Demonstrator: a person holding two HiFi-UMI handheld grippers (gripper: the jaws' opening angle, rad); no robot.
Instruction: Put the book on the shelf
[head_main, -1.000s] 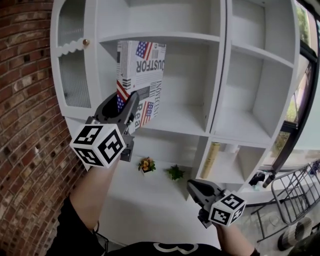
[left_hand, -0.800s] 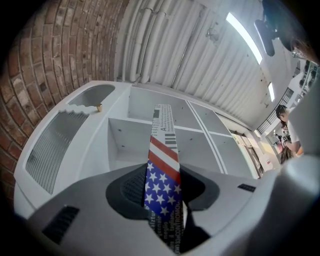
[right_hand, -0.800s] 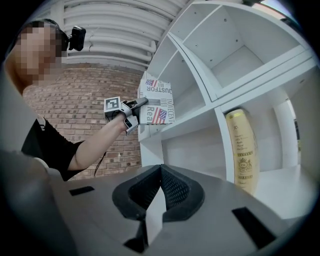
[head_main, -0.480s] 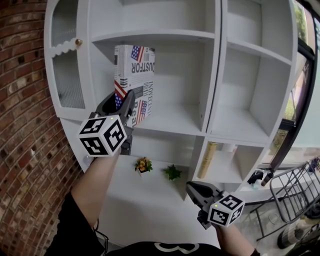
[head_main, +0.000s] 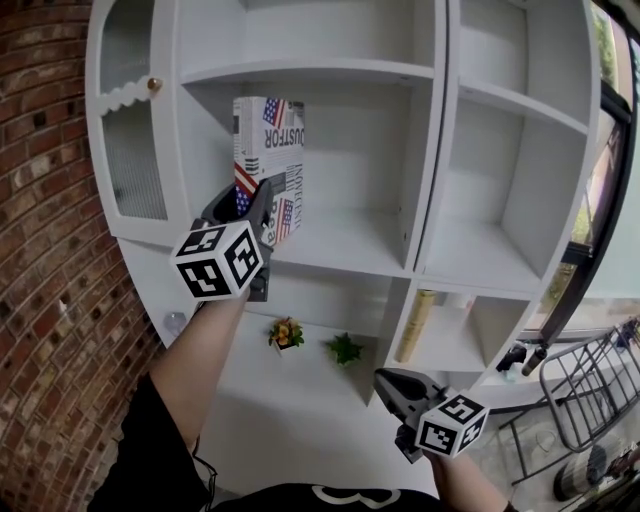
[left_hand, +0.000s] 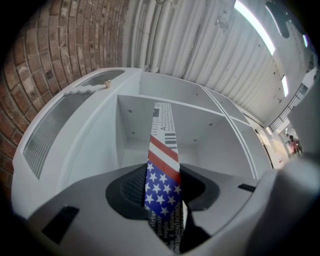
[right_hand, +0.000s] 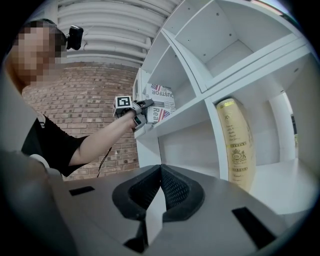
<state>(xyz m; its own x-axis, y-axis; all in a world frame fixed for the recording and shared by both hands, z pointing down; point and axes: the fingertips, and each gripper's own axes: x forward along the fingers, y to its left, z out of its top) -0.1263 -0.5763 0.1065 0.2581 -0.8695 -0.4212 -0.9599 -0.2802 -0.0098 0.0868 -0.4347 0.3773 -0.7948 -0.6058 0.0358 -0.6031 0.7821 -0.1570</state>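
The book (head_main: 268, 150), white with black print and a stars-and-stripes pattern, stands upright in the middle-left compartment of the white shelf unit (head_main: 340, 240). My left gripper (head_main: 252, 207) is shut on its lower near edge. In the left gripper view the book's spine (left_hand: 162, 170) runs up between the two pads. The gripper hides the book's bottom edge, so I cannot tell if it rests on the board. My right gripper (head_main: 392, 383) hangs low at the right, shut and empty, and its pads meet in the right gripper view (right_hand: 159, 187). That view also shows the book (right_hand: 161, 100) far off.
A tall gold book (head_main: 420, 320) leans in a lower compartment, close ahead of the right gripper (right_hand: 239, 145). Two small potted plants (head_main: 290, 330) (head_main: 348, 347) sit on the lower ledge. A brick wall (head_main: 50, 250) is at the left, a wire rack (head_main: 590, 390) at the right.
My left gripper has carried the book rightward and deeper into the compartment, under the upper board. The right gripper has hardly moved.
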